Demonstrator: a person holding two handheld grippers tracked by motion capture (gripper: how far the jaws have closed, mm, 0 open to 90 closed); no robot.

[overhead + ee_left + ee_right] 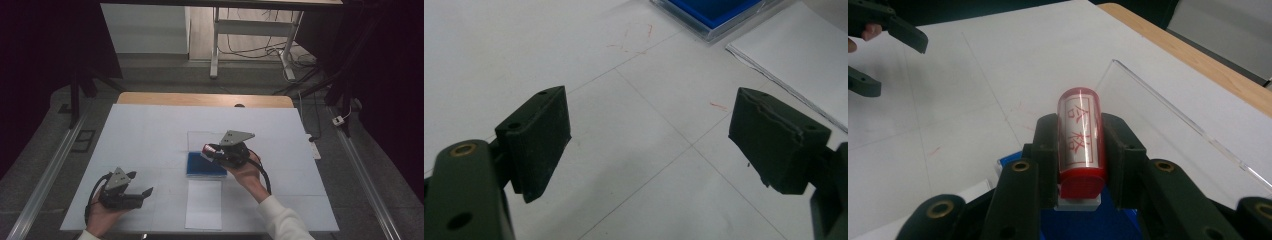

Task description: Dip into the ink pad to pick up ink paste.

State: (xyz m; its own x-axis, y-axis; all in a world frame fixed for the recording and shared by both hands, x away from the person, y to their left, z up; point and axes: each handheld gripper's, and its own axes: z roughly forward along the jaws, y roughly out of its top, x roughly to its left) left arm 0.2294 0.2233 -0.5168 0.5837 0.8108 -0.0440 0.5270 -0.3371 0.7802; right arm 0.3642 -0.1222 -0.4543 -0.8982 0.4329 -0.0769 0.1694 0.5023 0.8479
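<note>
The table point(150, 130) has a white sheet point(204, 205) just near the right tongs point(220, 152). Below these tongs sits a blue ink pad point(205, 165). They pinch a red stamp point(1080, 140). The left tongs point(137, 192) are spread, holding nothing. The stamp is picked up; the sheet looks bare, so stamping is left.

My left hand point(102, 210) enters from the lower left of the high view and grips the left gripper point(141, 192) near the table's near edge, jaws pointing right and standing wide apart with nothing between them; in the left gripper view the two black pads point(541, 140) face each other across bare surface. My right hand point(250, 172), in a white sleeve point(280, 220), holds the right gripper point(209, 150) over the table's middle, tilted left, its jaws clamped on a stamp point(1079, 135).
</note>
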